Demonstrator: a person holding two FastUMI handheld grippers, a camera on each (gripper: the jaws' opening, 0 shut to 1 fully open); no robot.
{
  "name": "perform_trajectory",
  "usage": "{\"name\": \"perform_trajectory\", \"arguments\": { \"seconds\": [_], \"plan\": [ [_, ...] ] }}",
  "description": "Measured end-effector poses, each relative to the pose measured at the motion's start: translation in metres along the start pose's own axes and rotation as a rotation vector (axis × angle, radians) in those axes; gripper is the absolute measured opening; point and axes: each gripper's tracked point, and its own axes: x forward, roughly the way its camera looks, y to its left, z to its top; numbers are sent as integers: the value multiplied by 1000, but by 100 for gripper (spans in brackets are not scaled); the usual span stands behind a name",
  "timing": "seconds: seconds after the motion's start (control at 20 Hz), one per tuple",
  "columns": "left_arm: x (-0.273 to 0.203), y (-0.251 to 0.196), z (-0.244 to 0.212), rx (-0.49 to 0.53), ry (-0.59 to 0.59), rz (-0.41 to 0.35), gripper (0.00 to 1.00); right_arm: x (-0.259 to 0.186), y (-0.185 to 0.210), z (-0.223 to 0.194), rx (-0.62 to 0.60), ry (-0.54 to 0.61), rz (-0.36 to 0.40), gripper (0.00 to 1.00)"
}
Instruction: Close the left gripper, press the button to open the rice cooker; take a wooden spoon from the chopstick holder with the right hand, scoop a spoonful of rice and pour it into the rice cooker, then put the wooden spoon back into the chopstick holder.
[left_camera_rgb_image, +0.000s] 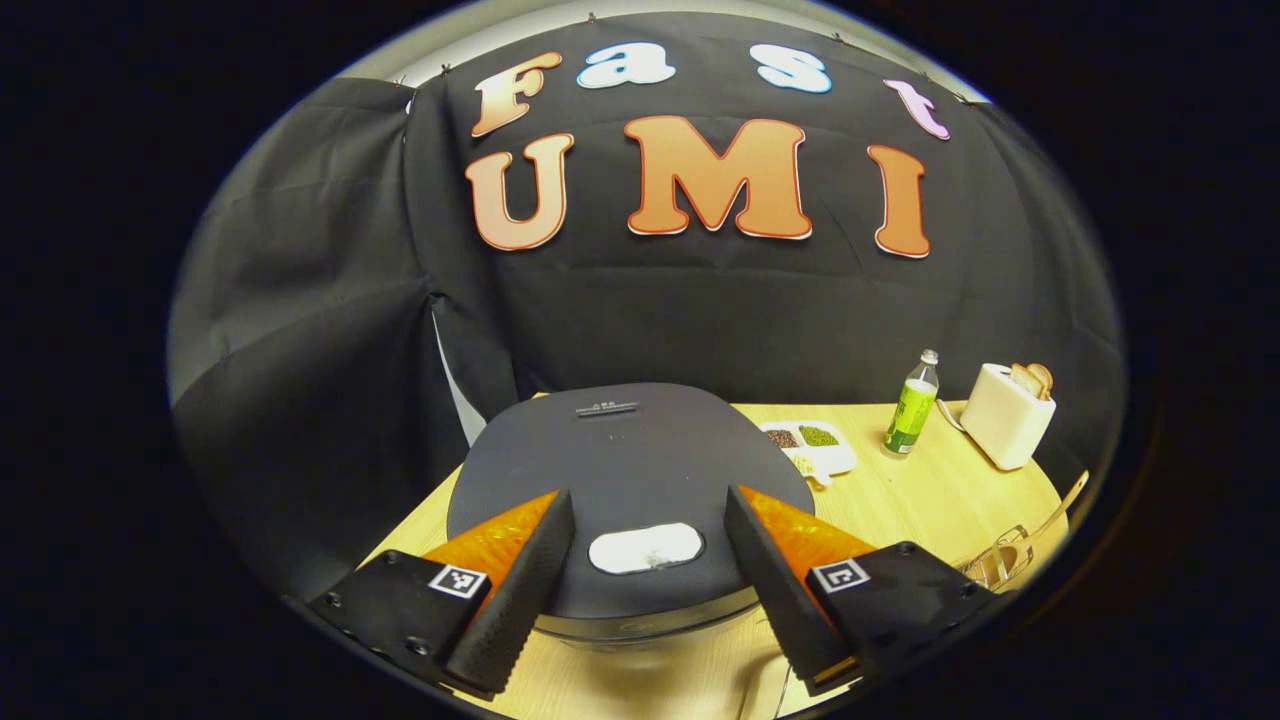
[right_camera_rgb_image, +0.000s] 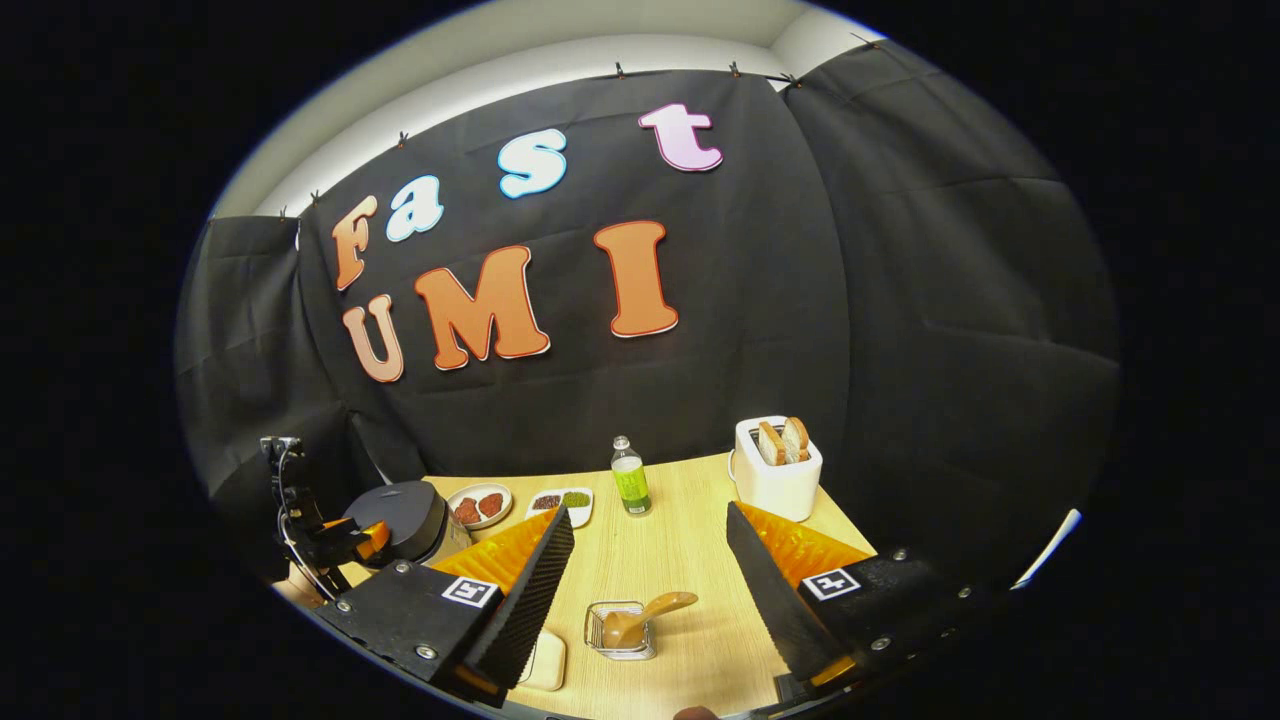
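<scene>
The rice cooker stands shut on the wooden table, its dark lid right in front of my left gripper. That gripper is open, its fingers spread either side of the white button and apart from it. In the right gripper view the cooker is at far left with the left gripper over it. My right gripper is open and holds nothing. Below it the wire chopstick holder holds the wooden spoon, bowl down and handle leaning right. The holder also sits at the right edge of the left gripper view.
A divided tray of grains, a bowl of red-brown food, a green bottle and a white toaster with bread line the back of the table. A pale flat dish lies near the front edge.
</scene>
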Motion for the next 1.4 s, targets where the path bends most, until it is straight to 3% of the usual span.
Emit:
{"name": "perform_trajectory", "arguments": {
  "seconds": [0.3,0.6,0.7,0.75,0.8,0.85,0.9,1.0,1.4],
  "plan": [
    [1,0,-14,-18,-5,5,100,0,-13,-13,-5,19,-30,95],
    [0,-2,-8,31,-67,-10,97,-5,-29,-17,-3,21,-68,95],
    [-4,0,-7,57,-30,-14,100,-5,-31,-14,8,11,-73,95],
    [-8,3,-6,64,3,-7,95,-5,-30,-11,11,5,-73,95],
    [-15,7,0,63,20,1,100,-4,-31,-8,9,-2,-74,95],
    [-23,9,13,64,6,4,95,-4,-29,-4,7,-10,-73,95],
    [-35,15,27,64,-8,18,100,-4,-27,0,7,-21,-67,95],
    [-62,24,63,47,-49,27,94,-4,-22,9,1,-43,-55,95],
    [-178,70,205,-38,-250,37,98,0,-14,32,-74,-105,-50,95]
  ]
}}
